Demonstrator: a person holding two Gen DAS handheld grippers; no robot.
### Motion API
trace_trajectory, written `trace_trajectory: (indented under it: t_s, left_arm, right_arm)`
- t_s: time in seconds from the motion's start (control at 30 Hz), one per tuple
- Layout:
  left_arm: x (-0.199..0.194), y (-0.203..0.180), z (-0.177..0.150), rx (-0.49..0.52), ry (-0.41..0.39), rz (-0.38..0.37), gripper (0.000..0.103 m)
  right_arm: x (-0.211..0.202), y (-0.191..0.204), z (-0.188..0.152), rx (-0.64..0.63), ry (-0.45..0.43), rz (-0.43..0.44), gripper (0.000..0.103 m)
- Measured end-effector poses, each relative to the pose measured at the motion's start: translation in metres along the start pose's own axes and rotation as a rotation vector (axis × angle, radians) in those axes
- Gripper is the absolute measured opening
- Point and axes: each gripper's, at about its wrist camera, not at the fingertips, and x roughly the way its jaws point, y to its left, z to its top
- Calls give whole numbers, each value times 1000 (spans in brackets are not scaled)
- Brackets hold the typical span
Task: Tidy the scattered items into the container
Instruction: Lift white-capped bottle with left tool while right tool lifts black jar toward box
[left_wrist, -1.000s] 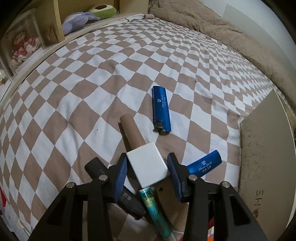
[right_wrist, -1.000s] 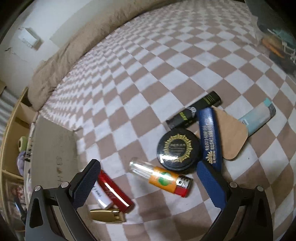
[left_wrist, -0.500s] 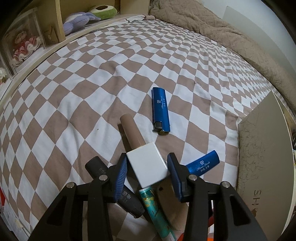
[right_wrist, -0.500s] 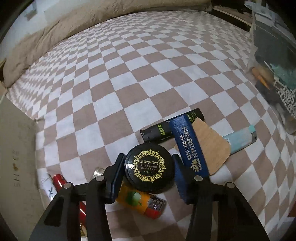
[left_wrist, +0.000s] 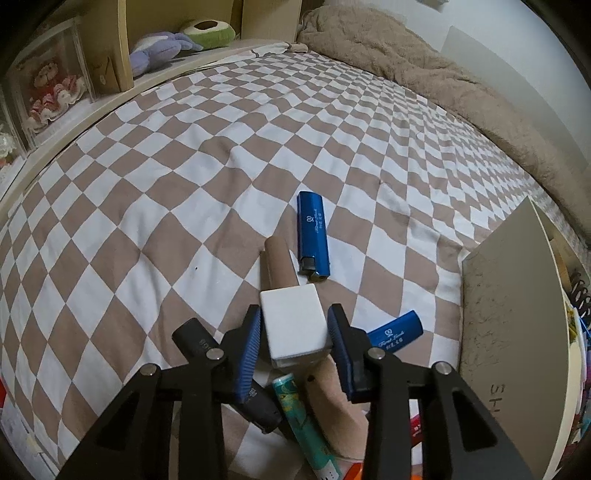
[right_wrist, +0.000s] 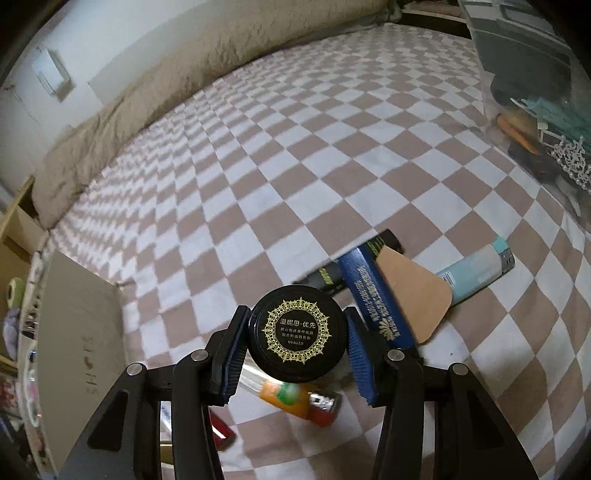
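My left gripper points down at the checked bedspread. Its jaws are closing, and the blue pads touch both sides of the white square cap of a tan bottle. A blue lighter lies just beyond it and a second blue lighter to the right. My right gripper is shut on a round black jar with gold print, held a little above the bed. The beige box stands at the right edge in the left wrist view; the same beige box is at the left in the right wrist view.
A black tube and a teal tube lie under the left fingers. Under and beside the jar lie an orange lighter, a dark blue lighter, a tan pad and a pale blue lighter. A clear bin stands far right.
The right jaws went from wide open to shut on the black jar and raised it. The left pads narrowed onto the white cap, which squared up between them.
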Motion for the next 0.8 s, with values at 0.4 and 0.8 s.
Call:
trace_trajectory:
  t_s: [0.4, 0.8]
  left_arm:
    - [-13, -5, 0, 31, -62, -7, 33]
    - [2, -10, -1, 87, 18, 55, 32]
  right_arm:
    - [0, 14, 2, -17, -20, 56, 51]
    - [8, 17, 0, -32, 5, 63, 51]
